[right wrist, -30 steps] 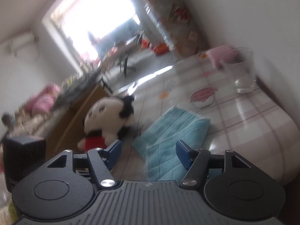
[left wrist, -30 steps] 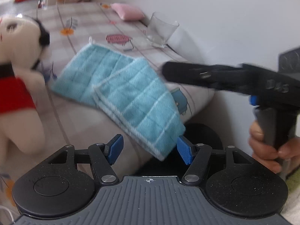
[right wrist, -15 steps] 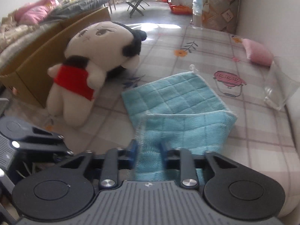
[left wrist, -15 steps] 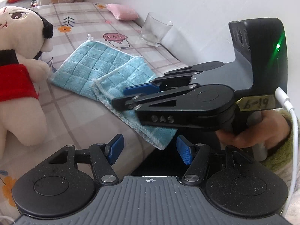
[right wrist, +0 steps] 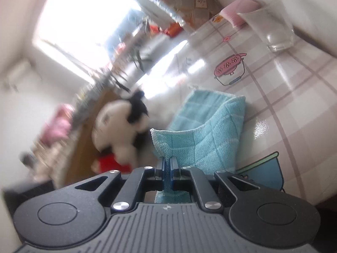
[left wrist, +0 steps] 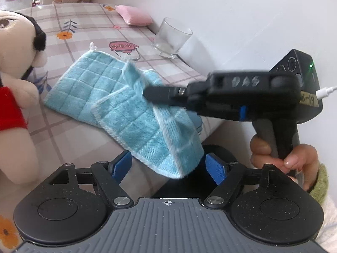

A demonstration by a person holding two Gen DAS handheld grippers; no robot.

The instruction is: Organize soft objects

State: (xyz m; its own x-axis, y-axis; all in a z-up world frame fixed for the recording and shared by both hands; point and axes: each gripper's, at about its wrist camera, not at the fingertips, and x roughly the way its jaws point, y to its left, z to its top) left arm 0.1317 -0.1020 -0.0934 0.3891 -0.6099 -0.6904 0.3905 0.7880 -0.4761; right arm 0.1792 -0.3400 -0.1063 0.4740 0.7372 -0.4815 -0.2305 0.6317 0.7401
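Half a second back the right gripper (right wrist: 167,164) lay flat over the blue cloth (left wrist: 118,97) with its pads still apart; now it is rolled onto its side and clamped together on the cloth's near-right edge, a thin strip of fabric pinched between the pads. That edge is pulled up into a ridge; the far half of the cloth still lies flat on the checked tablecloth (left wrist: 88,27). The near corner hangs over the table's near edge, between the blue pads (left wrist: 214,165) of the left gripper (left wrist: 168,165), whose jaws have just been opening wider and stand apart, touching nothing.

Plush doll (left wrist: 14,97) stands left of the cloth, close to its left edge. Drinking glass (left wrist: 171,37) and pink cushion (left wrist: 134,18) sit far right against the wall, well apart from the cloth. Open tablecloth lies between doll and cloth and beyond the cloth's far edge.
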